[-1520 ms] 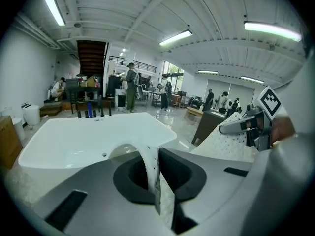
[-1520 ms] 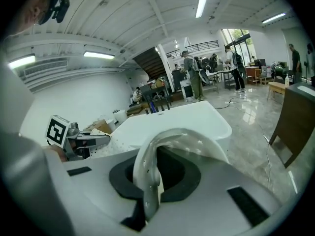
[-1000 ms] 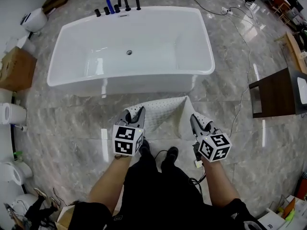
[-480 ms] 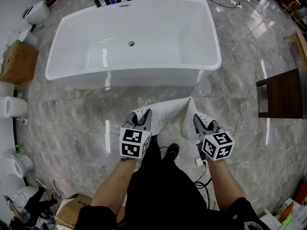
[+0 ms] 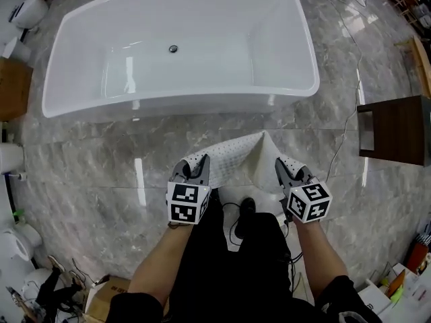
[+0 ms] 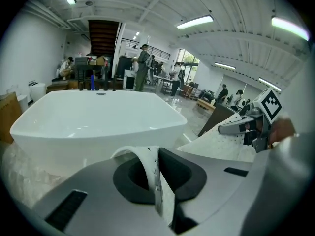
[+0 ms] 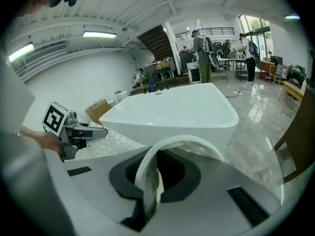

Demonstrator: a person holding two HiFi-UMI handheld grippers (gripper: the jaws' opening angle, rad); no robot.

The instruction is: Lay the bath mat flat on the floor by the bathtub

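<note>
A white perforated bath mat [image 5: 237, 157] hangs between my two grippers over the marble floor, just in front of the white bathtub [image 5: 178, 49]. My left gripper [image 5: 196, 167] is shut on the mat's left corner; the mat's edge [image 6: 152, 173] curls up out of its jaws. My right gripper [image 5: 283, 169] is shut on the right corner, whose edge [image 7: 147, 173] loops up between its jaws. The mat folds into a ridge in the middle. From the left gripper view, the right gripper [image 6: 246, 127] shows holding the mat; from the right gripper view, the left gripper [image 7: 74, 130] does likewise.
The person's legs and black shoes [image 5: 242, 210] stand under the mat. A dark wooden cabinet [image 5: 394, 130] is at the right, a cable [image 5: 350, 113] trails across the floor, a cardboard box [image 5: 13, 86] and toilets [image 5: 10, 157] line the left. People stand far behind the tub.
The view has moved closer to the tub. Both grippers keep their hold on the mat, which has shifted slightly forward toward the tub.
</note>
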